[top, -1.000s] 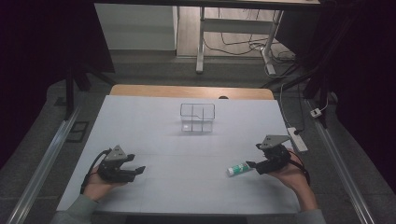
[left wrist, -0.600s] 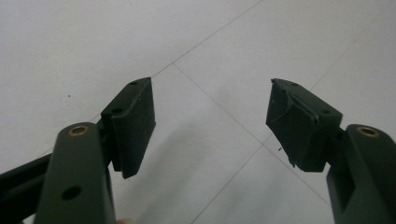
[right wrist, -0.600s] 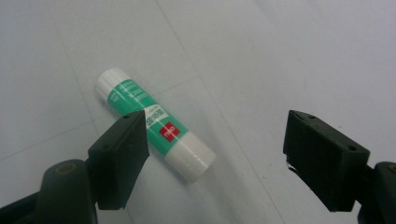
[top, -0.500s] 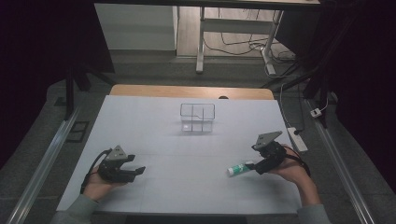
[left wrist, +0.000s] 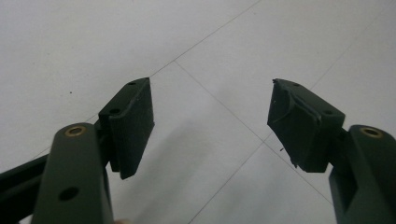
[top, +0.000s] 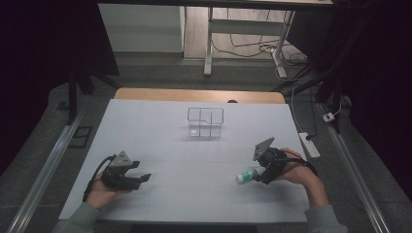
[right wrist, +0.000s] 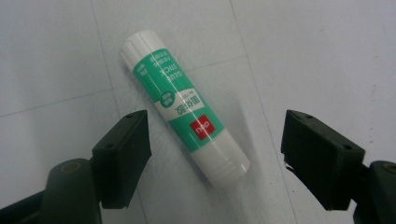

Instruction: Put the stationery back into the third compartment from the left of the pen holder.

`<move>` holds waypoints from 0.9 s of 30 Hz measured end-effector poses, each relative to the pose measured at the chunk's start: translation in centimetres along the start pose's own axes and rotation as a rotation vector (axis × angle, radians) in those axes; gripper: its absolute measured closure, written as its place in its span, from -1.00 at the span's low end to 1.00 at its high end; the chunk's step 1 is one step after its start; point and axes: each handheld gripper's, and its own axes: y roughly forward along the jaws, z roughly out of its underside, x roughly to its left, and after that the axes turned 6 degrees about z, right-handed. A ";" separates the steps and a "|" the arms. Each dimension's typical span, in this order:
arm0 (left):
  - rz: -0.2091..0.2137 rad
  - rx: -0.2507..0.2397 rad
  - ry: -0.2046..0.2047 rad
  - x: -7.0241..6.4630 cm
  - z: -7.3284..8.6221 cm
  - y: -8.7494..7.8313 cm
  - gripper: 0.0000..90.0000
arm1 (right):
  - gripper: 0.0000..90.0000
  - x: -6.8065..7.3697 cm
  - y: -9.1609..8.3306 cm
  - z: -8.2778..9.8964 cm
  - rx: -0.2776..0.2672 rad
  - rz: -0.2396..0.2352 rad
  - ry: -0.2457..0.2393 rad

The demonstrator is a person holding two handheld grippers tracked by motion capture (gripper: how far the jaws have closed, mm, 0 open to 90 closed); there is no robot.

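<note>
A green and white glue stick (top: 248, 175) (right wrist: 184, 105) lies flat on the white table (top: 145, 126) at the right. My right gripper (top: 265, 174) (right wrist: 217, 122) is right at it, open; its jaws have just been closing a little. The stick's near end lies between them, and neither pad touches it. At the table's front left, my left gripper (top: 141, 178) (left wrist: 212, 88) rests low, open, with bare table between its pads.
A small clear plastic box (top: 205, 121) with dividers stands at the middle back of the table. A power strip (top: 309, 144) lies off the table's right edge. Behind the table, desk legs and cables stand on the floor.
My right gripper has slid left up to the glue stick, so the stick's end now lies between its jaws. The stick and my left gripper have stayed put.
</note>
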 end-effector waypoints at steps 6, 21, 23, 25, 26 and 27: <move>0.002 0.012 0.008 -0.1 0.0 0.1 -0.32 | -0.32 0.2 0.4 0.0 0.009 0.003 -0.033; 0.000 0.013 0.012 -0.1 0.0 0.0 -0.34 | 0.23 0.9 1.4 0.5 0.074 0.051 -0.147; 0.000 0.015 0.010 -0.1 0.0 0.0 -0.34 | 0.31 1.0 1.3 0.5 0.061 0.053 -0.178; 0.001 0.018 0.012 -0.2 0.0 0.0 -0.34 | 0.42 1.2 1.3 0.5 0.052 0.067 -0.202; 0.000 0.019 0.013 -0.2 0.0 0.0 -0.34 | 0.42 1.2 1.3 0.5 0.054 0.068 -0.206; 0.001 0.019 0.014 -0.2 0.0 0.0 -0.34 | 0.43 1.2 1.3 0.4 0.058 0.070 -0.205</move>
